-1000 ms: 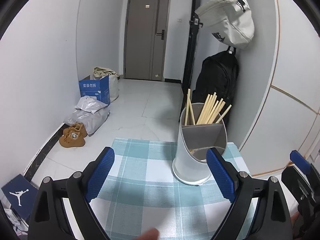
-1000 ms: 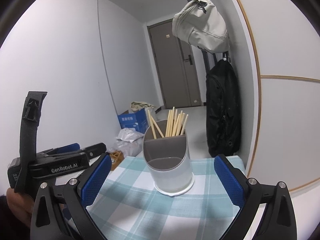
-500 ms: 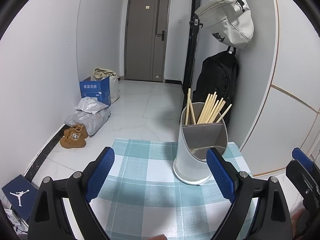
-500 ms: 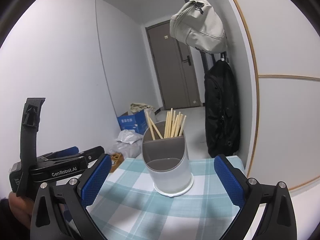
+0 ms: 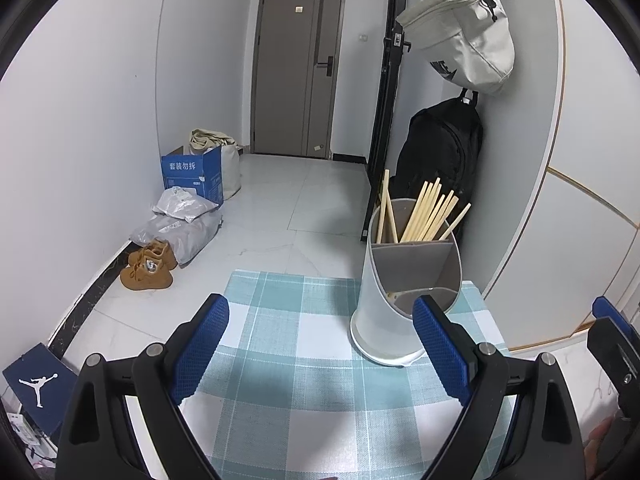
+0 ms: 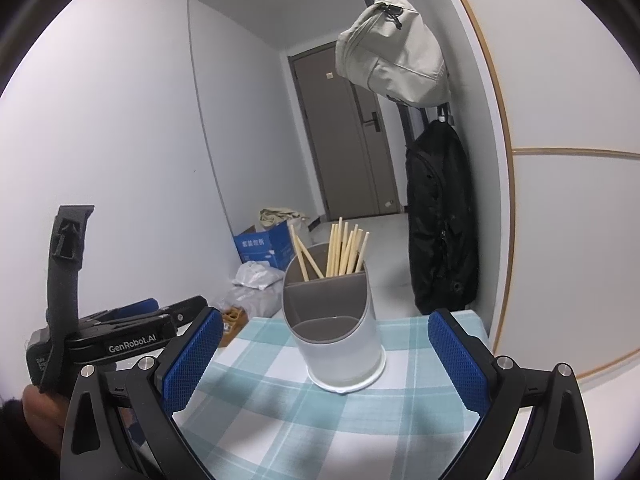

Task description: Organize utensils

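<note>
A white utensil holder (image 5: 396,304) with a grey divider stands on the teal checked tablecloth (image 5: 296,364). Several wooden chopsticks (image 5: 428,214) stand in its back compartment; the front compartment looks empty. It also shows in the right wrist view (image 6: 338,336), with the chopsticks (image 6: 344,252). My left gripper (image 5: 320,344) is open and empty, a little short of the holder and to its left. My right gripper (image 6: 324,352) is open and empty, facing the holder from the front. The left gripper's body (image 6: 120,340) shows at the left of the right wrist view.
The small table's far edge (image 5: 288,276) drops to a tiled floor. A black backpack (image 5: 440,152) and a beige bag (image 5: 464,36) hang on the wall behind the holder. A blue box (image 5: 192,172), plastic bags and brown shoes (image 5: 148,268) lie on the floor at left.
Both grippers have shifted only slightly; the right one has tilted up a little. Both stay open and empty. The holder has not moved.
</note>
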### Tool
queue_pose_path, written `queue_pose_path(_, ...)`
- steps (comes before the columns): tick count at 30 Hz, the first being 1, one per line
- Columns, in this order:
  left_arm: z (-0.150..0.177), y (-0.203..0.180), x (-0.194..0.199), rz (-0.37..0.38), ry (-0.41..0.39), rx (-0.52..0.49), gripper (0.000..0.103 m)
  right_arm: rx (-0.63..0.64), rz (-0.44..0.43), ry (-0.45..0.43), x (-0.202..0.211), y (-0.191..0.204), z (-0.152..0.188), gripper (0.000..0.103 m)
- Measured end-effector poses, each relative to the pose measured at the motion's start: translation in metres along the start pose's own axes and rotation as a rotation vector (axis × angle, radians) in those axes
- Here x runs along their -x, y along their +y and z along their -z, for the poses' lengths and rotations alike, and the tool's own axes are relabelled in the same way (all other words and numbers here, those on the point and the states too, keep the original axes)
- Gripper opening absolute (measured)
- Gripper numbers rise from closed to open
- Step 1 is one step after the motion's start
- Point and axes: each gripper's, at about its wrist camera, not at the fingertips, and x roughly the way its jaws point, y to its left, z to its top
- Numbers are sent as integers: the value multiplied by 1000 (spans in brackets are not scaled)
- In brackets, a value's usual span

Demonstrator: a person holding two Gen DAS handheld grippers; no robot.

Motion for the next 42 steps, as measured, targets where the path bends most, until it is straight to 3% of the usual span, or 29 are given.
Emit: queue_pose_path(42, 3, -11, -2, 19, 17, -21, 90, 25, 10, 10, -1, 7, 2, 103)
